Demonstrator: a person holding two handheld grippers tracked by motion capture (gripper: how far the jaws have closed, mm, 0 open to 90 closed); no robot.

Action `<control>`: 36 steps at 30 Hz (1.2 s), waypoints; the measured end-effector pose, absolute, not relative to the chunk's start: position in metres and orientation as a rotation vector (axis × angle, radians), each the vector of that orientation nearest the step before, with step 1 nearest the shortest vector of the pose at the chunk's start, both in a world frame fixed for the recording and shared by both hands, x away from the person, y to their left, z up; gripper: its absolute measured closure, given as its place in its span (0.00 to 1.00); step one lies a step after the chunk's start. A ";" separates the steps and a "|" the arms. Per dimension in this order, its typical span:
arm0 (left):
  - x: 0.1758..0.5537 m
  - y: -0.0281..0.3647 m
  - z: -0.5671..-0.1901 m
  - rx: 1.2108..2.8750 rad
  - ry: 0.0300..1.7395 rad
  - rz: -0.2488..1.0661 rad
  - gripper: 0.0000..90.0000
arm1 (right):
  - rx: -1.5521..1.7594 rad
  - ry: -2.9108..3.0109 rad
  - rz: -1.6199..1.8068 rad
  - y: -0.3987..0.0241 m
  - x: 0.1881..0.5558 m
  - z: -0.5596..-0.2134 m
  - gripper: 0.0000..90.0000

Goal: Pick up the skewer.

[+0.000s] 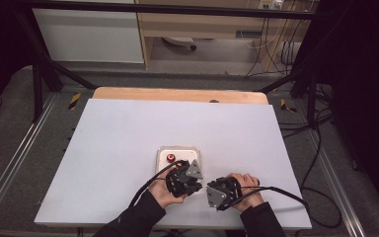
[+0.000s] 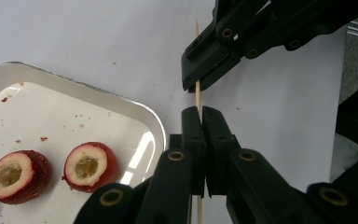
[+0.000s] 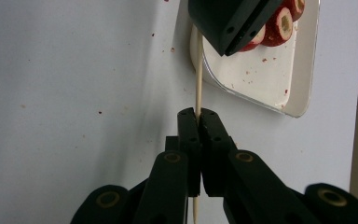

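Left tool (image 2: 200, 112): we are finding its jaws clenched on the wooden skewer (image 2: 197, 93), which is passing between the pads and showing again below them in the left gripper view.

Right tool (image 3: 198, 113): we are finding it clenched on the same skewer (image 3: 198, 79); the stick is running between its pads and out on both sides in the right gripper view.

Skewer: we are seeing it thin, pale and straight, held by both tools at once above the desk (image 1: 128, 133), just to the right of the tray (image 1: 163, 153). In the left gripper view the right tool is gripping it just beyond the left tool's jaws, with a short bare length between the two grips and the pointed tip sticking out past the right tool.

Hands: we are noting both tools close together at the near edge of the desk in the high view, the left tool (image 1: 183, 178) overlapping the near side of the tray, the right tool (image 1: 216, 193) just to its right.

Tray: we are recording a white, round-cornered tray (image 2: 154, 121) lying flat near the middle of the desk, speckled with red crumbs.

Fruit: we are counting two red cored pieces (image 2: 91, 166) lying side by side on the tray, their pale hollow centres showing; a third red edge is peeking in at the frame corner.

Desk: we are observing a pale surface carrying small red specks near the tray.
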State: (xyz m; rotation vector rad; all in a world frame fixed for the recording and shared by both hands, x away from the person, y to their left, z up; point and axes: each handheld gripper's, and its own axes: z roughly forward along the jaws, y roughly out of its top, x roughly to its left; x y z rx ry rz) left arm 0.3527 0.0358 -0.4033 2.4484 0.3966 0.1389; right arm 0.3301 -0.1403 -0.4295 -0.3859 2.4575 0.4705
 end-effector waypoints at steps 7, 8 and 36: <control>0.359 0.044 -0.398 2.501 0.443 0.090 0.90 | -0.425 2.424 0.400 -0.137 0.329 -0.423 0.99; 0.360 0.046 -0.398 2.512 0.452 0.089 0.89 | -0.436 2.416 0.389 -0.137 0.330 -0.422 0.99; 0.355 0.040 -0.406 2.657 0.433 0.102 0.98 | -0.415 2.424 0.350 -0.128 0.328 -0.418 0.84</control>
